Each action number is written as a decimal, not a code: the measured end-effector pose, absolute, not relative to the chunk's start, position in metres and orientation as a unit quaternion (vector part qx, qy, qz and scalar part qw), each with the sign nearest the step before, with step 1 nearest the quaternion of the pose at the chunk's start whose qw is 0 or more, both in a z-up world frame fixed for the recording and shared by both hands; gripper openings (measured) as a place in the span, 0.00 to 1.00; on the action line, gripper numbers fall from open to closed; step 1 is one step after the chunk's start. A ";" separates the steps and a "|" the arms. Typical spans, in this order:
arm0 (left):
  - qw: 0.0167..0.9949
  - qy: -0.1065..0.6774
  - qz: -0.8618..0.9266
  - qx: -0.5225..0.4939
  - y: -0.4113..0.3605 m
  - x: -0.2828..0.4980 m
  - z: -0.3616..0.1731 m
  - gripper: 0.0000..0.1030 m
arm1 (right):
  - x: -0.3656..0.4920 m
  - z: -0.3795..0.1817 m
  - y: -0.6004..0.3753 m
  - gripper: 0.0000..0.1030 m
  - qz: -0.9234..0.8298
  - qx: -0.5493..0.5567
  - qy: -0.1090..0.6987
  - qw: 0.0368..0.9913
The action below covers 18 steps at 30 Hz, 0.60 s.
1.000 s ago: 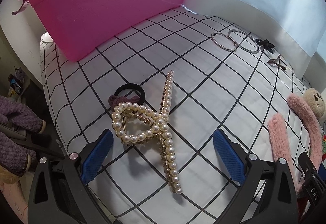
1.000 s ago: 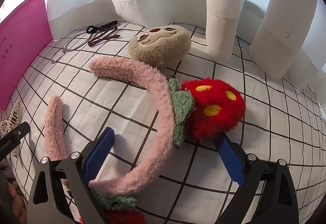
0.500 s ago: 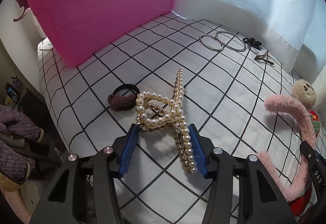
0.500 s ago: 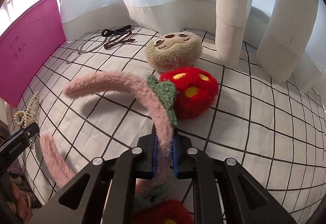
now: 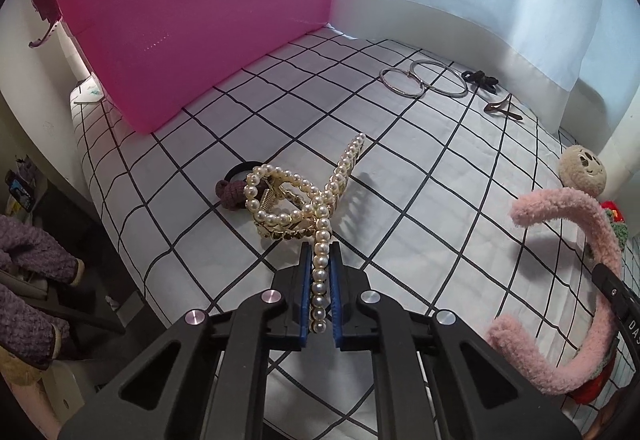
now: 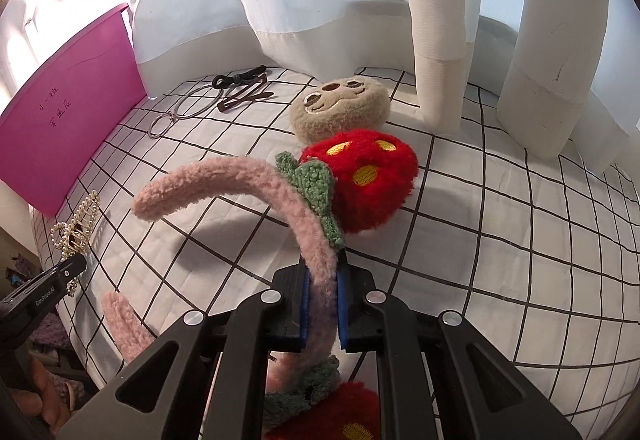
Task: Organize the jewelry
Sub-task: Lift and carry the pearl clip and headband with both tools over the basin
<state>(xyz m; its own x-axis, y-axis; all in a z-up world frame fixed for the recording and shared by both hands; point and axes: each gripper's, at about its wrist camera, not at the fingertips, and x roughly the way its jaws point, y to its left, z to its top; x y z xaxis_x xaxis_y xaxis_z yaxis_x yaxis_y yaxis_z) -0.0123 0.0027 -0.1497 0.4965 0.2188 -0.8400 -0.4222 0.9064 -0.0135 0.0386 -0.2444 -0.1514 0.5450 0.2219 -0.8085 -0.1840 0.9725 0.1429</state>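
Observation:
My left gripper (image 5: 320,264) is shut on one arm of a pearl hair claw (image 5: 296,203), which is lifted a little above the checked cloth. My right gripper (image 6: 322,280) is shut on the band of a pink fuzzy headband (image 6: 240,175) with red strawberry pompoms (image 6: 364,179); the band arches up off the cloth. The headband also shows in the left wrist view (image 5: 576,240), and the pearl claw in the right wrist view (image 6: 76,228). A pink box (image 5: 192,31) stands at the back left.
A dark scrunchie (image 5: 236,187) lies beside the claw. Two metal hoops (image 5: 424,83), a black tie (image 5: 480,77) and a brown clip (image 5: 502,107) lie near the back curtain. A beige plush face (image 6: 340,107) and two white tubes (image 6: 440,39) stand behind the headband.
Both grippers went from open to shut: the left closed on the pearl claw and raised it, the right closed on the headband and raised it off the cloth.

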 end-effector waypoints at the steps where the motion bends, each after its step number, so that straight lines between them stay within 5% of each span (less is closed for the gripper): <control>1: 0.859 0.464 0.188 -0.108 0.002 -0.014 -0.148 0.08 | 0.038 -0.149 -0.245 0.10 0.117 0.023 0.462 0.879; 18: 0.870 0.438 0.199 -0.112 0.004 -0.024 -0.105 0.07 | 0.031 -0.114 -0.254 0.10 0.147 0.020 0.442 0.885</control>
<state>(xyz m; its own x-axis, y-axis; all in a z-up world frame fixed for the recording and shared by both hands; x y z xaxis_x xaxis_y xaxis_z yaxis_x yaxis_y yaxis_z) -0.0236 0.0037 -0.1050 0.5374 0.2475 -0.8062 -0.4440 0.8958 -0.0209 0.0307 -0.2543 -0.1142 0.5662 0.2770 -0.7764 -0.2417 0.9562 0.1649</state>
